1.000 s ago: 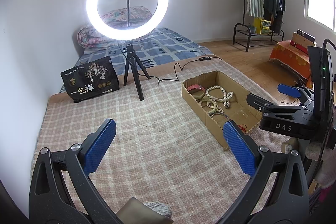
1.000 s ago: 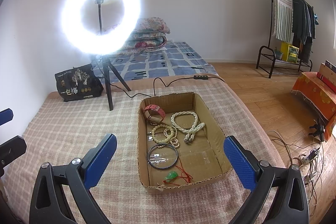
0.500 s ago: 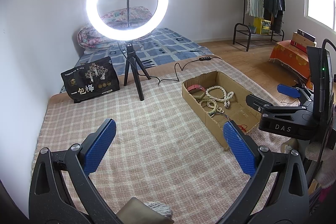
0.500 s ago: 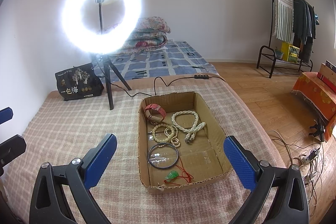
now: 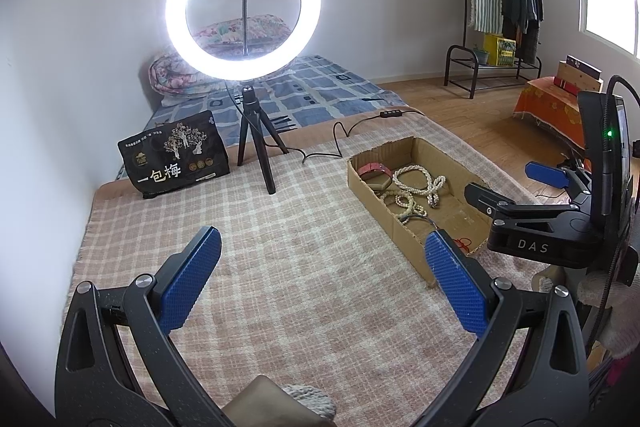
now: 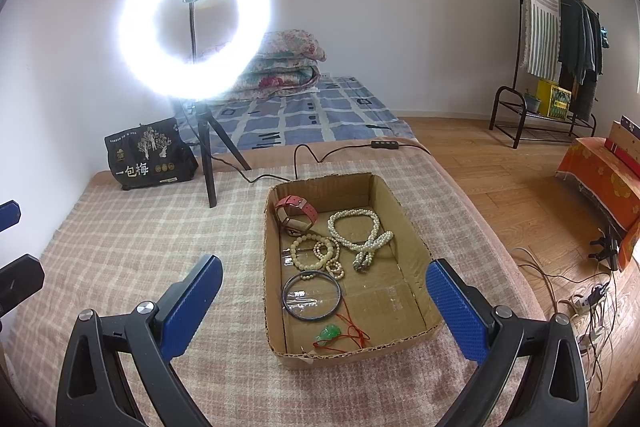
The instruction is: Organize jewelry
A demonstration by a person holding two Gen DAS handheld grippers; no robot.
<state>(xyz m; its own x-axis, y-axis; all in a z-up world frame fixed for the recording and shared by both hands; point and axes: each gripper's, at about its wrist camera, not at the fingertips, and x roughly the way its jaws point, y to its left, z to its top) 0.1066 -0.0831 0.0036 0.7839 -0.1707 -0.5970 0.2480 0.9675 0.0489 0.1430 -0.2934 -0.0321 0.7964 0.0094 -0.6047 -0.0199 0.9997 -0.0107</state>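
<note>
Left wrist view: the left gripper (image 5: 320,283) hangs over the checked blanket (image 5: 280,247) with its blue pads spread wide and nothing between them. The box (image 5: 376,203) lies to its right, just beyond the right pad. The right gripper (image 5: 516,183) reaches over the near end of the box; from here only parts of its fingers show. Behind the box stand a ring light (image 5: 243,7) and a black bag (image 5: 174,155).

Right wrist view: the right gripper (image 6: 324,307) is spread wide and empty, held above the near half of the box (image 6: 404,211). All the jewelry lies loose on the box floor. A pink watch (image 6: 295,213) sits at the far left corner, a pearl necklace (image 6: 360,233) right of it, a bead bracelet (image 6: 316,254) near the middle left, a dark bangle (image 6: 312,295) nearer, and a green pendant (image 6: 329,331) on a red cord at the near wall.

All of it looks light. The bangle seems stiff and smooth, likely to slip; pinching across its rim should serve. The pearls and beads are limp strands that will sag and trail, so take a bunched part. The pendant is small; its cord may snag.
</note>
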